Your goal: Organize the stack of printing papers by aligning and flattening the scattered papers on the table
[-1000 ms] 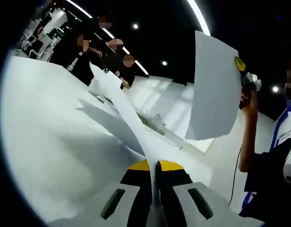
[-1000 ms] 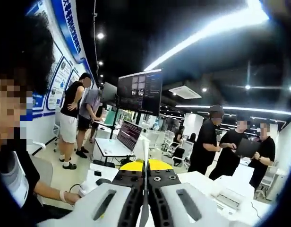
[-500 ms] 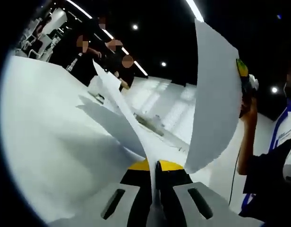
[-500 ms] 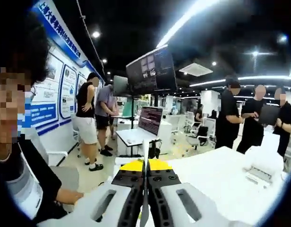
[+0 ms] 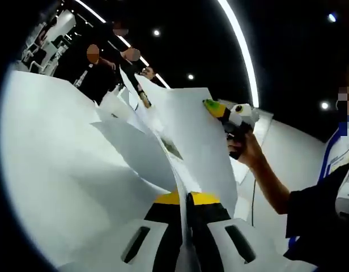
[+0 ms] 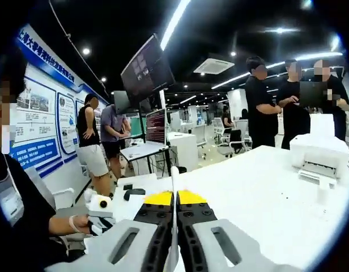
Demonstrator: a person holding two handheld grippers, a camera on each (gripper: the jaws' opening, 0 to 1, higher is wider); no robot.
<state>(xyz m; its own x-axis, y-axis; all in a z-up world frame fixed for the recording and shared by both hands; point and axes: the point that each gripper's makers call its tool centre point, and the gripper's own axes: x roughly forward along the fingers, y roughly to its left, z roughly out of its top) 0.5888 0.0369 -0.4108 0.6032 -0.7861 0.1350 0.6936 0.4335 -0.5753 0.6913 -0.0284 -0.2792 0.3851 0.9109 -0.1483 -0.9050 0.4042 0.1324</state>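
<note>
Both grippers hold paper up off the white surface (image 6: pixel 265 187): the left gripper (image 5: pixel 186 226) has its fingers clenched on the edge of a curling white printing sheet (image 5: pixel 135 153), and the right gripper (image 6: pixel 175 226) is clamped on another thin white sheet (image 5: pixel 191 136), seen edge-on between its fingers in the right gripper view. Judging by this, the task is at an early or middle stage, since the sheets are still apart, bent and airborne, with aligning and flattening left to do. The blue wall posters (image 6: pixel 47 122) carry writing too small to read.

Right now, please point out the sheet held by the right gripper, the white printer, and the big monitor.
sheet (image 5: pixel 194 130), left gripper view, middle of its face
white printer (image 6: pixel 319 153), right gripper view, its front
monitor (image 6: pixel 145 71), right gripper view, screen centre
</note>
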